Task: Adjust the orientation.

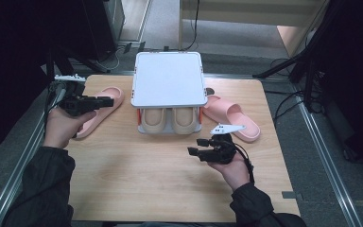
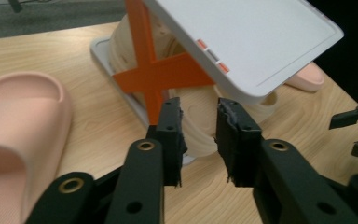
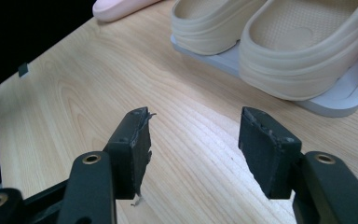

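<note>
My left hand-held gripper (image 1: 105,101) hovers over the heel end of the left pink slipper (image 1: 99,110), hiding part of it; its jaws stand a narrow gap apart with nothing between them. In the left gripper view that slipper (image 2: 21,135) is cut off by the frame edge. In the middle of the wooden surface (image 1: 160,170) sits a small white rack (image 1: 169,78) with orange cross braces; its top shelf covers most of the beige shoes (image 1: 170,119) on the lower level, so from above I see just their open heel ends. My right hand-held gripper (image 1: 196,146) hangs just in front of the rack, jaws wide apart and empty, with the beige shoes (image 3: 279,42) close ahead. The right pink slipper (image 1: 234,118) lies beside the rack, behind that gripper.
</note>
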A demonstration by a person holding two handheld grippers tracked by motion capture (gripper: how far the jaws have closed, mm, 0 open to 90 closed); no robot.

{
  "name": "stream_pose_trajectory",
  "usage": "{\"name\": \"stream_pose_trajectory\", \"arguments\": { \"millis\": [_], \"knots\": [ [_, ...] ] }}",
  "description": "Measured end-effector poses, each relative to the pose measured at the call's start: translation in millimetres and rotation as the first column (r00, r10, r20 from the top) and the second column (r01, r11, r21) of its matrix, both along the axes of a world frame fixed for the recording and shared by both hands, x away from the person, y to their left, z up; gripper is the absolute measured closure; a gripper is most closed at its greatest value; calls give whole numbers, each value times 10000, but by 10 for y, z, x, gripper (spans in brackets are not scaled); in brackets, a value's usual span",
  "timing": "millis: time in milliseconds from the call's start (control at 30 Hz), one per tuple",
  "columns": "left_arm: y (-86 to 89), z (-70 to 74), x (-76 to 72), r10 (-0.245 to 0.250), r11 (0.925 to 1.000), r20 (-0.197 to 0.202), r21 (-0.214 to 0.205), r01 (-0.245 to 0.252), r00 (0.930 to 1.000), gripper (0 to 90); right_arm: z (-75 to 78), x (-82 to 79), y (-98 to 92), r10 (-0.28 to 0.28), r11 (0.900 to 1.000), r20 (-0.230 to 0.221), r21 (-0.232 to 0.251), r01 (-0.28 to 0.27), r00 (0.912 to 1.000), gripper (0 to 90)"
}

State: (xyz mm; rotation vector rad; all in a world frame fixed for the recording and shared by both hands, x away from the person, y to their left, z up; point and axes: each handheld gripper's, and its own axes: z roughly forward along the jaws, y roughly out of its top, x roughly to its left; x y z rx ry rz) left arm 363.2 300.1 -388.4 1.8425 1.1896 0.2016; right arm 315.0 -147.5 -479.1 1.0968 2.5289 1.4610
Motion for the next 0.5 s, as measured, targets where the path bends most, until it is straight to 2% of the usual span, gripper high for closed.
{"name": "stream_pose_trajectory", "arguments": {
  "millis": [100,167,300,500],
  "knots": [
    [76,-45,-32,241,9997,-10,66,-241,9997,760,6,-27,9,137,9998,28,-128,-137,9999,438],
    [133,-80,-43,597,9981,47,171,-598,9982,786,4,-39,3,234,9996,80,-185,-233,9997,436],
    [252,-187,-41,976,9950,-126,241,-972,9951,829,14,-41,-47,378,9985,197,-416,-369,9991,437],
    [382,-354,-10,1194,9927,-344,203,-1188,9922,850,33,28,-115,192,9997,188,-136,-189,9996,438]
  ]
}}
